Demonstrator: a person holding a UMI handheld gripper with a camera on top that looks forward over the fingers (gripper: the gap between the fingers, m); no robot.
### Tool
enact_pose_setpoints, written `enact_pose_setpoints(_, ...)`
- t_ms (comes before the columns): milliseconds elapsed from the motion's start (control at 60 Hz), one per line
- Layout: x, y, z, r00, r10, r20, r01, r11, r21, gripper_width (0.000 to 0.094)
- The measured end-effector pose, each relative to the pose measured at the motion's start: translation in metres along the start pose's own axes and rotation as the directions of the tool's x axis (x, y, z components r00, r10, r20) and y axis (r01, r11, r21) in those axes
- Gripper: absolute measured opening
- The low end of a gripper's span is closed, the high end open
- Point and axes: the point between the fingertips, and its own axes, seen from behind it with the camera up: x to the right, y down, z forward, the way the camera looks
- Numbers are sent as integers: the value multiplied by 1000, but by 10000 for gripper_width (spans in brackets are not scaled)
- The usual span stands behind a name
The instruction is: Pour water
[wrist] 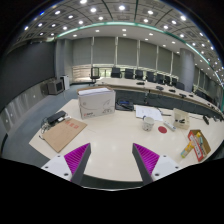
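Gripper view: open, empty jaws hover over a white surface [110, 140]. A small cup [148, 123] stands well beyond them, ahead and slightly right, beside a pale container [181, 117].

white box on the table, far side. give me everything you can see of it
The white box is a rectangular carton, cardboard by its look, with faint print on its front. It stands upright and closed on the pale table, beyond the tool, whose fingers are open and empty. A flat brown board lies nearer. Nothing touches it.
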Motion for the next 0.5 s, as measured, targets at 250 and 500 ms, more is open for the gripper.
enact_pose_setpoints(250,114,33,3,992,48,-118,-50,999,-11,862)
enact_pose_setpoints(500,258,86,9,970,101,-222,-103,995,5,860)
